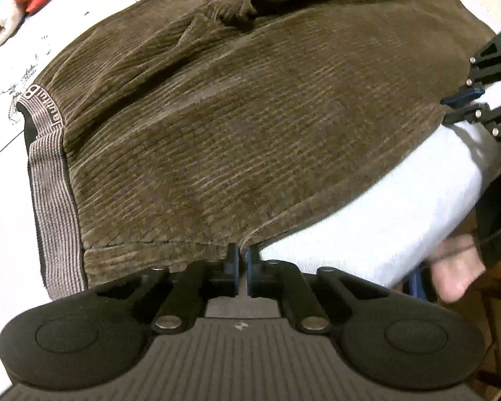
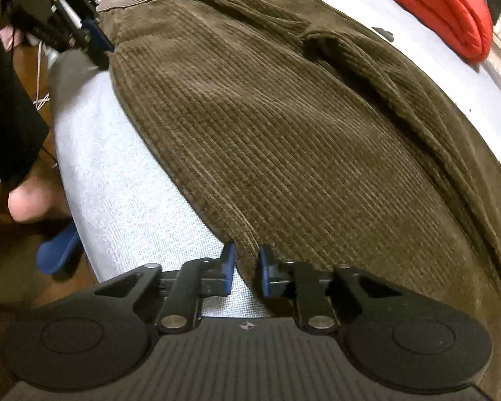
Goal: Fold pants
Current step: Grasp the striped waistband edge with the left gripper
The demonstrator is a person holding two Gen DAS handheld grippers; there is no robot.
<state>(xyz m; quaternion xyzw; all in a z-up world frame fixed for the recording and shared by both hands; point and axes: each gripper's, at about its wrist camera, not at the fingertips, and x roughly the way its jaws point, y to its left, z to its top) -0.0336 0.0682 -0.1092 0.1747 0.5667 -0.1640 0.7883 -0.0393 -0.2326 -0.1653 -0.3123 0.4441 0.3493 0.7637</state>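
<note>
the brown corduroy pants (image 1: 237,127) lie flat on the pale sheet (image 1: 367,227), long axis running left to right along the near edge, the striped waistband (image 1: 50,180) at the left end and the leg end to the right. the left gripper (image 1: 243,260) sits at the near edge by the waistband, jaws almost together, pinching the cloth's edge. the right gripper (image 2: 246,262) sits at the near corner of the leg end, jaws a little apart with the hem between them; i cannot tell whether it grips. a red cloth (image 2: 434,6) lies beyond the pants' far edge.
</note>
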